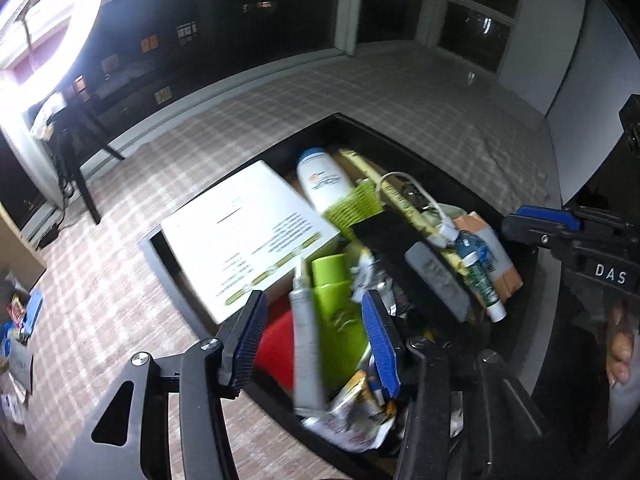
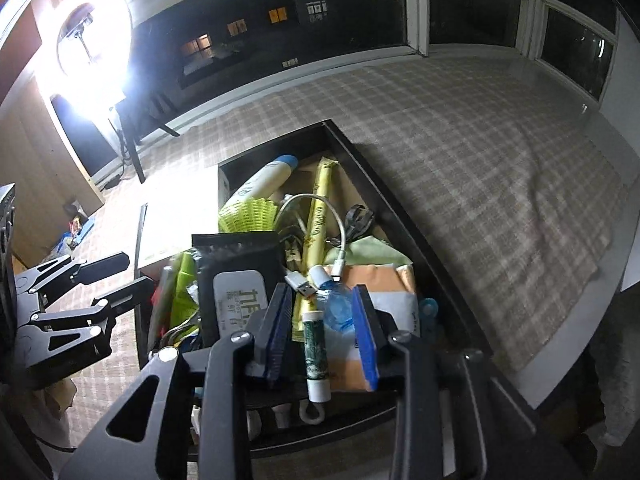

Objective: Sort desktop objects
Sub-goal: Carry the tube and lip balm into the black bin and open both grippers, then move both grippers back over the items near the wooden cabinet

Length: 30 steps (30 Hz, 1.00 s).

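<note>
The left hand-held gripper [image 1: 316,344] has its blue pads apart over the near end of the black tray [image 1: 400,144]; a white tube [image 1: 304,336] and a green bottle [image 1: 332,300] lie between them, unclamped. The right hand-held gripper [image 2: 324,334] is likewise apart, a small green-and-white tube [image 2: 316,354] lying loose between its pads. Further in sit a black packet [image 2: 236,276], a white cable [image 2: 316,216] and a white bottle [image 2: 268,180]. The tray is so crowded that closing either gripper could pinch two items or snag the cable.
</note>
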Each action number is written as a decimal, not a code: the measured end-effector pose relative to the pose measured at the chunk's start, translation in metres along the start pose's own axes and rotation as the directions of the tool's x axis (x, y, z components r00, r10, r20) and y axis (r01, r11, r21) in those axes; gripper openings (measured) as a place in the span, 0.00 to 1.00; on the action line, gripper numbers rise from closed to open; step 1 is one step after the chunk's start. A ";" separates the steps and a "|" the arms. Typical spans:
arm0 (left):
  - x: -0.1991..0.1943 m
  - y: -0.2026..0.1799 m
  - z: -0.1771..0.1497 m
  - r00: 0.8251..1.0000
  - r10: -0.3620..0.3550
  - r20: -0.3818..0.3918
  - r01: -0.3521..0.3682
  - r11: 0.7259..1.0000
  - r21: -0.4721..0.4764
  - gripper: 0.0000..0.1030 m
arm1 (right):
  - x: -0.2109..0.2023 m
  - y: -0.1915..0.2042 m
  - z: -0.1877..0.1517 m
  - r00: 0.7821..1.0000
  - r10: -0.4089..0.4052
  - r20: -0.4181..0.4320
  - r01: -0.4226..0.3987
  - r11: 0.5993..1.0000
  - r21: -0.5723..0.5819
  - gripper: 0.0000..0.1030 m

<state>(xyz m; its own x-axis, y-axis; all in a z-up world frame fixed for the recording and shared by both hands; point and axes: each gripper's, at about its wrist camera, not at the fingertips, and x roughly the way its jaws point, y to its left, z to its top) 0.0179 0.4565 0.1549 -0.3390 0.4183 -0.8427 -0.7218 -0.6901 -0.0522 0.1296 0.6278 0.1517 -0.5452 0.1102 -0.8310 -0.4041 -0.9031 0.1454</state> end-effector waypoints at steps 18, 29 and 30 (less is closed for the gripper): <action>-0.047 0.128 -0.053 0.988 0.151 -0.026 -0.153 0.977 -0.148 0.41 | 0.016 0.141 0.021 0.991 0.135 -0.023 -0.137 0.972 -0.188 0.32; -0.092 0.273 -0.107 0.949 0.310 -0.064 -0.312 0.885 -0.345 0.41 | 0.054 0.288 0.048 0.964 0.249 -0.092 -0.265 0.896 -0.355 0.34; -0.096 0.288 -0.113 0.942 0.327 -0.072 -0.330 0.871 -0.364 0.41 | 0.062 0.306 0.052 0.959 0.264 -0.108 -0.285 0.886 -0.365 0.34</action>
<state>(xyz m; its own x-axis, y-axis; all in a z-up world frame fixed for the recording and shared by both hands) -0.0891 0.1505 0.1600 -0.5120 0.1258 -0.8497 -0.2973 -0.9540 0.0379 -0.0662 0.3795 0.1726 -0.5501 -0.1771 -0.8161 0.0654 -0.9834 0.1693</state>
